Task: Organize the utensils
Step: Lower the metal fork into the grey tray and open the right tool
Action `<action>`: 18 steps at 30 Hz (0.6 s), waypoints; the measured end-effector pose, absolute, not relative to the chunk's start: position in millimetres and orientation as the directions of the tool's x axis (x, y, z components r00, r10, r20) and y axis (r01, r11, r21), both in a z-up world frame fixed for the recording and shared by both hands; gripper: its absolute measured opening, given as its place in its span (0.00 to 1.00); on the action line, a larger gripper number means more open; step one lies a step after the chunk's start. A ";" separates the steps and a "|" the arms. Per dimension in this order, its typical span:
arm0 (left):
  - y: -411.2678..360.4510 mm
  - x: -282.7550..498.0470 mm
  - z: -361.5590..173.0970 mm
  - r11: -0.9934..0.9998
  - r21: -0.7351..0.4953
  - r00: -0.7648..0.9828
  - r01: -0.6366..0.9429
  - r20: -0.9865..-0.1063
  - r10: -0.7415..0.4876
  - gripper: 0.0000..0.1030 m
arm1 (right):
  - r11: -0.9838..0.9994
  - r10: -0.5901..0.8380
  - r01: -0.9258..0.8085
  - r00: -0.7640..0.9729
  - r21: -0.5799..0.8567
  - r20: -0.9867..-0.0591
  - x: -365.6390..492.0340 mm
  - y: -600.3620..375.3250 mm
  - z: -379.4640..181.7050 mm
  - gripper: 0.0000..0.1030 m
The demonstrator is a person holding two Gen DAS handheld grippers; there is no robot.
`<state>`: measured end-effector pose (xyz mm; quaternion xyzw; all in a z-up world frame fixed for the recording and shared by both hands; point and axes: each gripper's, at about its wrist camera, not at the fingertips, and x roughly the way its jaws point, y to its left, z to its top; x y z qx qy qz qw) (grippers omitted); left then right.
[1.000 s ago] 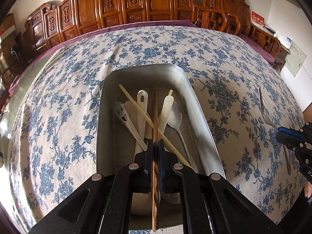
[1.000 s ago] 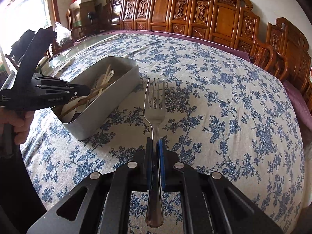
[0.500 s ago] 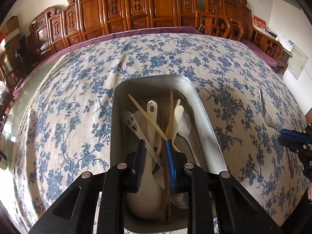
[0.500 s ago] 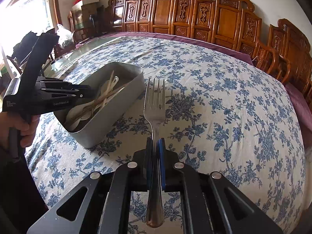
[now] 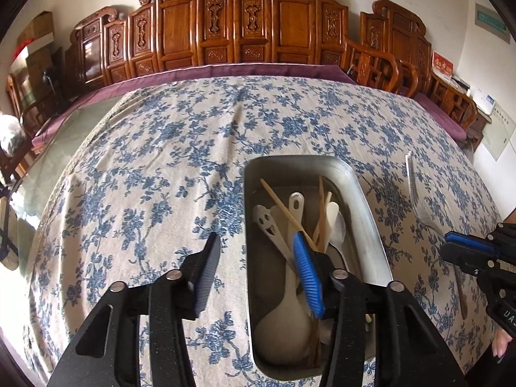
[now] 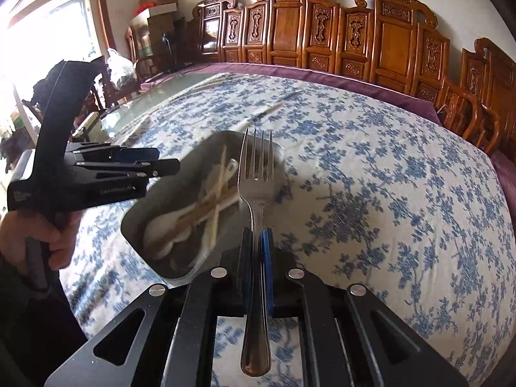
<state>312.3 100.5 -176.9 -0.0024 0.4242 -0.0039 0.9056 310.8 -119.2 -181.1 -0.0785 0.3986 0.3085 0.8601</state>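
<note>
A metal tray (image 5: 367, 206) on the floral tablecloth holds white spoons (image 5: 283, 316), wooden chopsticks (image 5: 319, 206) and a metal spoon. My left gripper (image 5: 258, 267) is open and empty, its left finger over the cloth, its right finger over the tray's near end. My right gripper (image 6: 257, 251) is shut on a metal fork (image 6: 256, 174), tines forward, raised with the tines in front of the tray's (image 6: 142, 225) right edge. The fork (image 5: 419, 200) and right gripper also show at the right of the left wrist view. The left gripper (image 6: 161, 164) shows at the left of the right wrist view.
The blue floral tablecloth (image 5: 180, 148) covers a large round table with bare glass at its left edge (image 5: 42, 174). Carved wooden chairs (image 5: 251, 25) line the far side. A light stick (image 6: 271, 108) lies on the cloth beyond the tray.
My left gripper opened and let go of the brown chopstick, which now lies in the tray; it then shifted left. My right gripper carried the fork left toward the tray.
</note>
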 end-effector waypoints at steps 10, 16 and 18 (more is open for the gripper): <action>124.3 311.4 -165.4 0.999 -0.021 0.672 -0.041 -0.741 0.012 0.82 | 0.779 0.506 -0.613 0.484 0.136 -0.714 323.4 -76.9 -171.6 0.08; 136.9 313.9 -163.8 0.997 -0.020 0.670 -0.075 -0.742 0.035 0.86 | 0.779 0.514 -0.608 0.481 0.152 -0.710 330.5 -60.5 -175.4 0.08; 142.9 313.8 -162.8 0.996 -0.023 0.671 -0.089 -0.740 0.043 0.86 | 0.781 0.513 -0.606 0.481 0.153 -0.711 332.6 -55.5 -177.6 0.08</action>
